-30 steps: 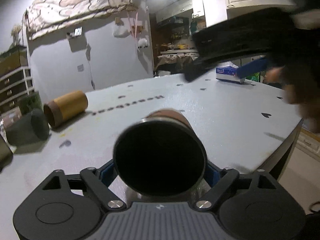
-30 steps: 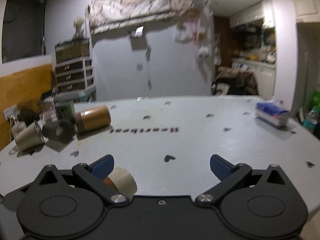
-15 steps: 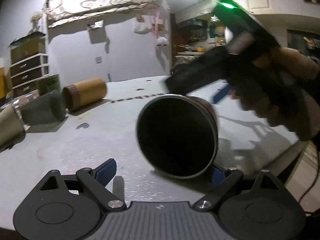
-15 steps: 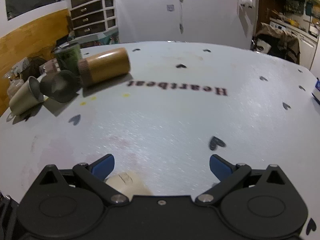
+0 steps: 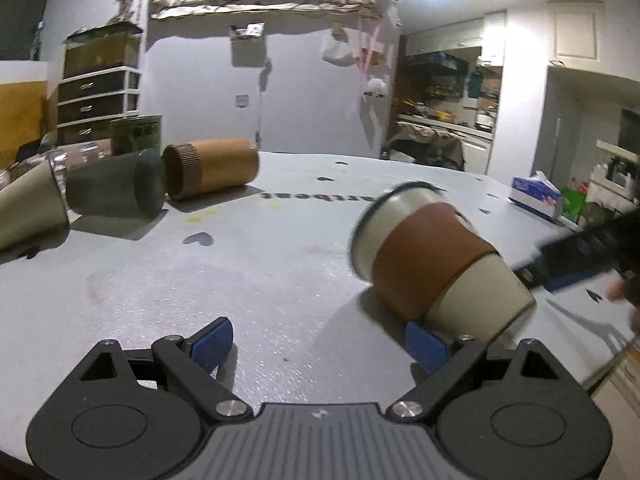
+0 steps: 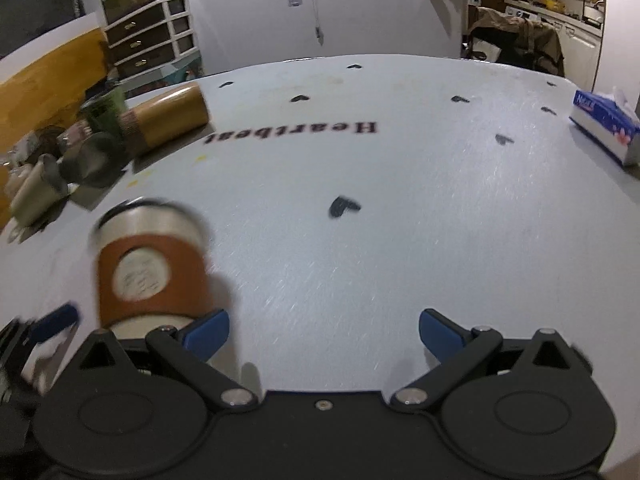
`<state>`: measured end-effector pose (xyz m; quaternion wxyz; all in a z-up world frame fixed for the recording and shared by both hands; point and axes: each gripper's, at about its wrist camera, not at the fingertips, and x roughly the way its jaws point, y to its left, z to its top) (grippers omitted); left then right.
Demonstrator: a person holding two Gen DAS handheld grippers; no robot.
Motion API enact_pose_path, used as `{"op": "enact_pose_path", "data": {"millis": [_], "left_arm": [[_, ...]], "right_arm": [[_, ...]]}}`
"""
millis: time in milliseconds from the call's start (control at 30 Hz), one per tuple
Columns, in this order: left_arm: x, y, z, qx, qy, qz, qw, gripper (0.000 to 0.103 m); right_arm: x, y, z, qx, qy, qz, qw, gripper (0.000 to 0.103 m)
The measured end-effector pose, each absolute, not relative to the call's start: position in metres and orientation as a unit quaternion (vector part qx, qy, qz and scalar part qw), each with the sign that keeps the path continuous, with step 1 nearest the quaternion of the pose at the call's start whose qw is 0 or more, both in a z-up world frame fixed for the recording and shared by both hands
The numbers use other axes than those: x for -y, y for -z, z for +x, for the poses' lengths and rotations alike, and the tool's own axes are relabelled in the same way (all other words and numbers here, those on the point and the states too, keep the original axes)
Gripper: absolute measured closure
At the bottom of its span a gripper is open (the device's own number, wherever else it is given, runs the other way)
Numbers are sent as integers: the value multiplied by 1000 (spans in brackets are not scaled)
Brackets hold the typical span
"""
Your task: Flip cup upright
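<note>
Cream ceramic wrapped in a brown sleeve marks the cup (image 5: 436,262), seen from the left wrist lying tilted on the grey table (image 5: 280,264), its rim facing away to the left and its base just beside the right blue fingertip. The left gripper (image 5: 318,340) is spread wide and nothing is held between its fingers. A cork-coloured cylinder (image 5: 212,168), a dark cup (image 5: 116,194) and a tissue box (image 5: 536,196) are seen farther back. From the right wrist, the cup (image 6: 150,270) appears blurred, just left of the left blue fingertip, outside the jaws. The right gripper (image 6: 324,330) is likewise held wide open and empty above the table (image 6: 400,200).
</note>
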<state>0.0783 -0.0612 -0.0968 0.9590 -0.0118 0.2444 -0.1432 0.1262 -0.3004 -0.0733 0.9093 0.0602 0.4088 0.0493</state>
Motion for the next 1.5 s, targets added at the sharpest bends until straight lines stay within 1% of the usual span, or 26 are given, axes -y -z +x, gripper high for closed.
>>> {"op": "enact_pose_path", "data": {"millis": [167,300,467,600,767,833,867,900,967,1000,1167,1367,1500], "left_arm": [[55,96,75,-243,138,-20,960,10],[50,95,72,-241,133,-24,961,10],[47,95,71,-240,129,-28,962,10],[46,95,69,-240,131,-27,961,10],[45,95,68,-239,133,-25,962,10],[45,95,67,-238,132,-25,962,10],[44,95,67,-238,132,-26,962,10],[43,95,67,-238,132,-26,962,10],[42,95,67,-237,132,-28,962,10],[41,94,67,-236,132,-29,962,10],[39,93,65,-233,130,-30,963,10],[41,91,63,-229,132,-27,964,10],[44,92,63,-228,133,-21,964,10]], "right_arm": [[297,71,109,-407,-57,54,910,2],[301,56,103,-392,-40,56,917,2],[307,26,113,-378,-83,109,916,2],[302,17,144,-414,-135,163,885,2],[283,28,186,-481,-147,186,844,2],[276,36,199,-501,-142,186,833,4],[272,40,204,-509,-136,184,830,8],[269,44,208,-515,-129,179,829,14],[265,49,214,-523,-119,164,828,20],[265,51,216,-525,-118,160,828,20],[267,43,209,-509,-121,139,841,20],[284,8,187,-439,-113,74,888,20],[305,-5,192,-404,-60,32,912,20]]}}
